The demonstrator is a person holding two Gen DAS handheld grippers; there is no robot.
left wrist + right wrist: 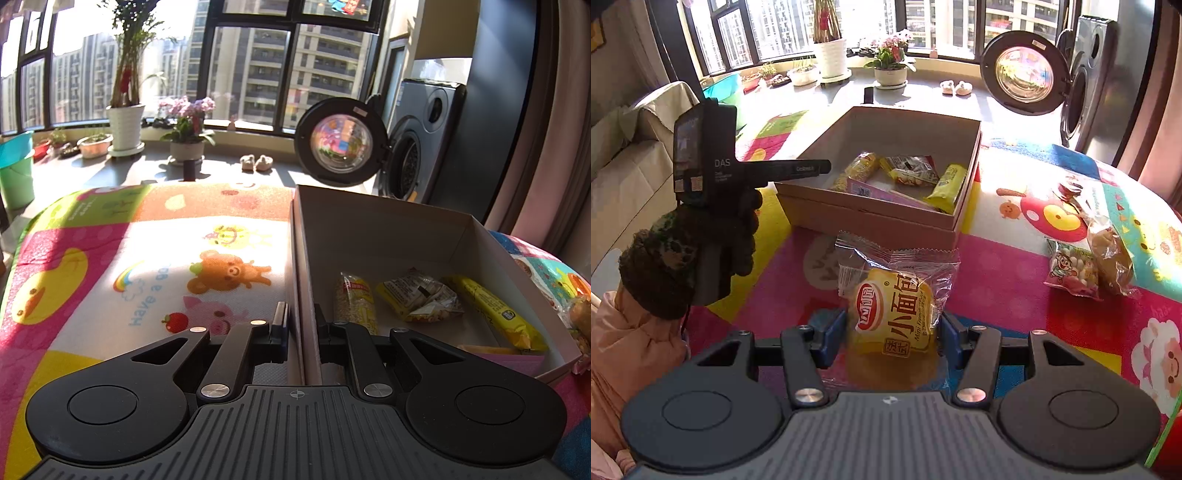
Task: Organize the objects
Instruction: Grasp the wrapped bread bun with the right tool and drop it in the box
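A brown cardboard box [388, 221] stands open on the colourful play mat [147, 258], with several yellow snack packets [421, 295] lying in it. My left gripper [301, 317] is shut on the box's left wall, one finger inside and one outside. In the right wrist view a gloved hand holds that gripper [823, 167] at the rim of the box [871, 218]. My right gripper [894, 332] is shut on a clear-wrapped yellow mini bread packet [897, 306], held just in front of the box's near wall.
A pink candy bag [1071, 271] and a bun in a clear bag [1108, 251] lie on the mat at the right. Behind the mat stand a washing machine [1086, 74] with its round door [1023, 74] swung open, and potted plants [890, 62] by the window.
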